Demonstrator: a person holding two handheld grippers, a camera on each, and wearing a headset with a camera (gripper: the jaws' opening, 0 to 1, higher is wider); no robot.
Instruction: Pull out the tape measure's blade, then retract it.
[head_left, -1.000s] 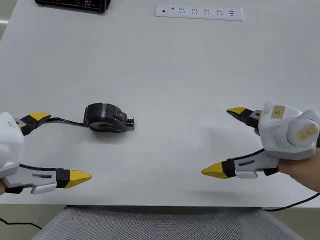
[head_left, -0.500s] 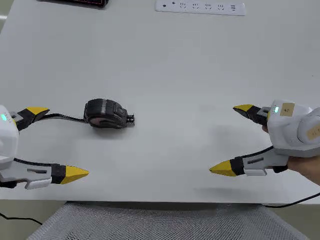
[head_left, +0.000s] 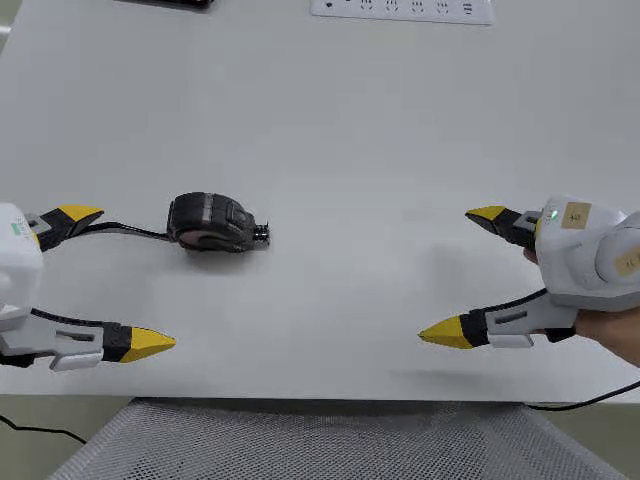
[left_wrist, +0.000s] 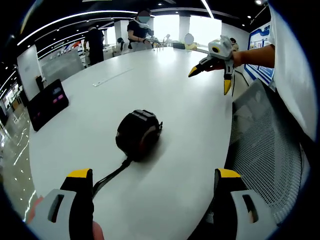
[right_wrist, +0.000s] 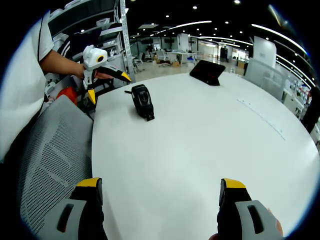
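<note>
The tape measure (head_left: 208, 222) sits on the white table (head_left: 330, 120), in the left half of the head view and some way in from the near edge. Its case is black and grey. Its small hook end (head_left: 260, 234) sits at the mouth of the case and points toward the person's right, with no length of blade drawn out. A thin black cord (head_left: 125, 232) runs from the other end of the case across the table, toward the upper jaw of the left gripper (head_left: 115, 278).

The left gripper is near the tape measure, on its left side, but does not touch it. Its two jaws with yellow tips are spread wide apart and there is nothing between them. In the left gripper view the tape measure lies ahead, between the lines of the two jaws.

The right gripper (head_left: 462, 274) is well apart from the tape measure, over the right part of the table. Its jaws are also wide apart and they hold nothing. A hand (head_left: 610, 340) grips it from behind.

At the far edge of the table lies a white power strip (head_left: 400, 8). In the left gripper view a dark flat device (left_wrist: 47, 102) lies farther away on the table. In front of the near edge of the table is a grey mesh chair (head_left: 300, 440).
</note>
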